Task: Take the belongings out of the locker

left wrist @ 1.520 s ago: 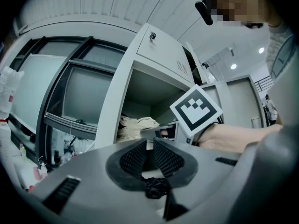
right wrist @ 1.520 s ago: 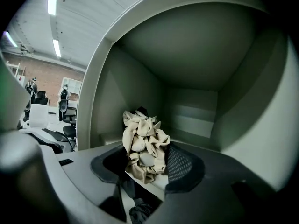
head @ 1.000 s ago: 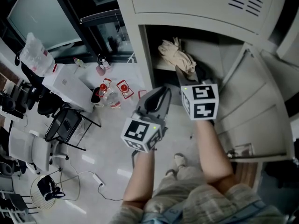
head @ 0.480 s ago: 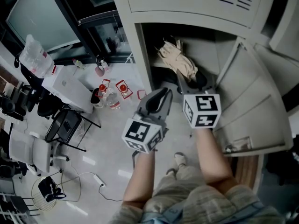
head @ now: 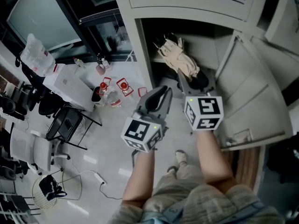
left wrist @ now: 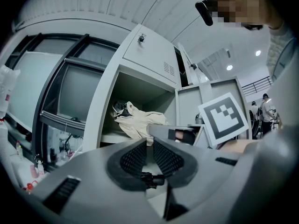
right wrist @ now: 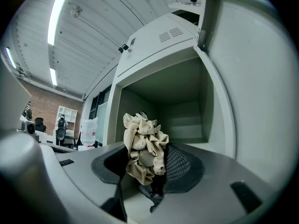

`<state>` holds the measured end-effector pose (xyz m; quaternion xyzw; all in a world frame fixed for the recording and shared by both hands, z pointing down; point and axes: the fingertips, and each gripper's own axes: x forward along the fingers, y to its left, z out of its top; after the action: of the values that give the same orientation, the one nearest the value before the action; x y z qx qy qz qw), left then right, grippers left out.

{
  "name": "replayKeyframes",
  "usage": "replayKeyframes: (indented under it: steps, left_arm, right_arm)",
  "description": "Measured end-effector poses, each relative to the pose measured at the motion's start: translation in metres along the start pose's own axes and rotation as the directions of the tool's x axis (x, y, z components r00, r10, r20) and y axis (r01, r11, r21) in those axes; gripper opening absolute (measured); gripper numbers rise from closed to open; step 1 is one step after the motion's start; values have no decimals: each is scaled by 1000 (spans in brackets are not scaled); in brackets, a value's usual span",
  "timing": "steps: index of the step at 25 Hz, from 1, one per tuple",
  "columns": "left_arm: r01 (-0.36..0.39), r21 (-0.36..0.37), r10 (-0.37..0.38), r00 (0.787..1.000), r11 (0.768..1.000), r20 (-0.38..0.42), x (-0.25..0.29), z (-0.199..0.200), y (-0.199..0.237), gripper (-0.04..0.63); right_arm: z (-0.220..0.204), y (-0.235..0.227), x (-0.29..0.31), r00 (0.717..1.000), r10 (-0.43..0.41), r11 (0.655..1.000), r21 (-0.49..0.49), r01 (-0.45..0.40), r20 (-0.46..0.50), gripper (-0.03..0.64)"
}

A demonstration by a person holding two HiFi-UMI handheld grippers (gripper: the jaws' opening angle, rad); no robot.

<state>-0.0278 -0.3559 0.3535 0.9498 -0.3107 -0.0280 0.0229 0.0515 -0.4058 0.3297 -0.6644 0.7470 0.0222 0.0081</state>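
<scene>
**Right gripper (head: 192, 78) clamped on crumpled beige cloth bundle (head: 180, 59) at mouth of tall grey metal locker (head: 140, 45)**

Locker compartment is open, with its grey door (head: 254, 92) swung out to the right. The bundle sits at the compartment's front edge, and the right jaws squeeze it from both sides. Left gripper (head: 163, 90) is just beside the right one and outside the locker. Its jaws are pressed together with nothing between them.

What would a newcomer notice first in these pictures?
The crumpled beige cloth stands out, clamped in the right gripper at the opening of the locker. The door hangs wide open on the right. The left gripper is just outside the locker, jaws together and empty.
</scene>
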Motion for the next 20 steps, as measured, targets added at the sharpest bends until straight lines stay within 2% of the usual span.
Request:
replayKeyframes:
  steps: [16,20]
  left_arm:
    - [8,-7,-8,1000,1000,0,-15,15,-23,28]
    - [17,1,-17,1000,1000,-1,-31,3,-42,28]
  right_arm:
    - [25,15,-43,998,46,999,-3,-46,39,206]
    - [18,22,-71,997,51,999,3,-51,52,206]
